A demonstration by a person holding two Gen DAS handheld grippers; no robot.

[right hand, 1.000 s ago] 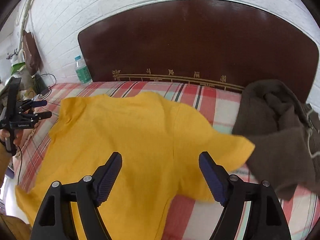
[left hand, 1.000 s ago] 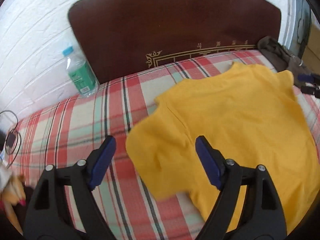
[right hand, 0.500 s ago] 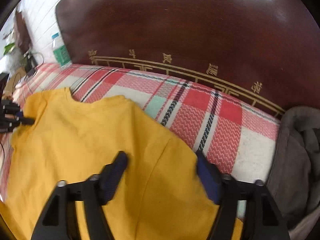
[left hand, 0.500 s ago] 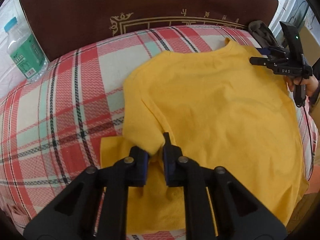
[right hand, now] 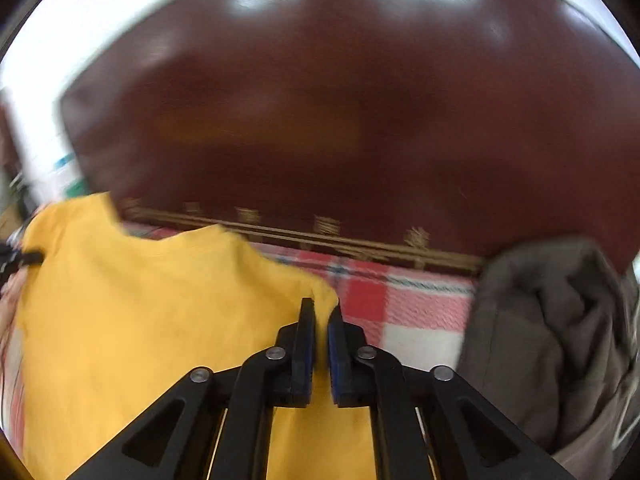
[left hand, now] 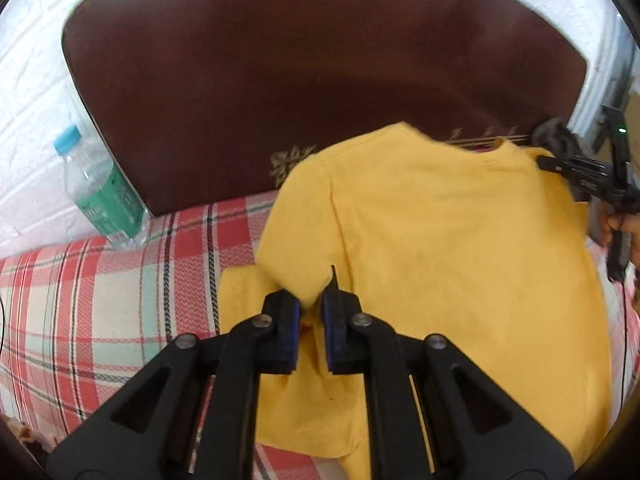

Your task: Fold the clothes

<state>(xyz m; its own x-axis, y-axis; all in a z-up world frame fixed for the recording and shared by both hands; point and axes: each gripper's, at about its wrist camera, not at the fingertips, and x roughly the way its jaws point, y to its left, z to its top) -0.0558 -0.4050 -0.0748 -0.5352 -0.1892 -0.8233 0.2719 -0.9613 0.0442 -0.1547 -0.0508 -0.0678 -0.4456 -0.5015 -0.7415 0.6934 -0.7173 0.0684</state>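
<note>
Two claws: both clenched on the shirt.
Left claw (left hand: pixel 310 314): gripped one sleeve end of the yellow T-shirt (left hand: pixel 440 240).
Right claw (right hand: pixel 321 346): pinched the other sleeve end.
Shirt: lifted above the plaid bed (left hand: pixel 80 300) — no finished fold visible, folding apparently just begun.

A plain mustard-yellow T-shirt (left hand: pixel 448 248) is glowing against a bedcover (left hand: pixel 100 300) checked in red, cream and pale green with thin dark lines. Black grippers with blue pads, left (left hand: pixel 310 312) and right (right hand: pixel 321 328), are showing in front. Behind, a dark reddish-brown headboard (left hand: pixel 312 80) is carrying gold ornament, beside a clear bottle (left hand: pixel 102 196) with a green label and light-blue cap. A grey-brown garment (right hand: pixel 552 340) is lying alongside.
</note>
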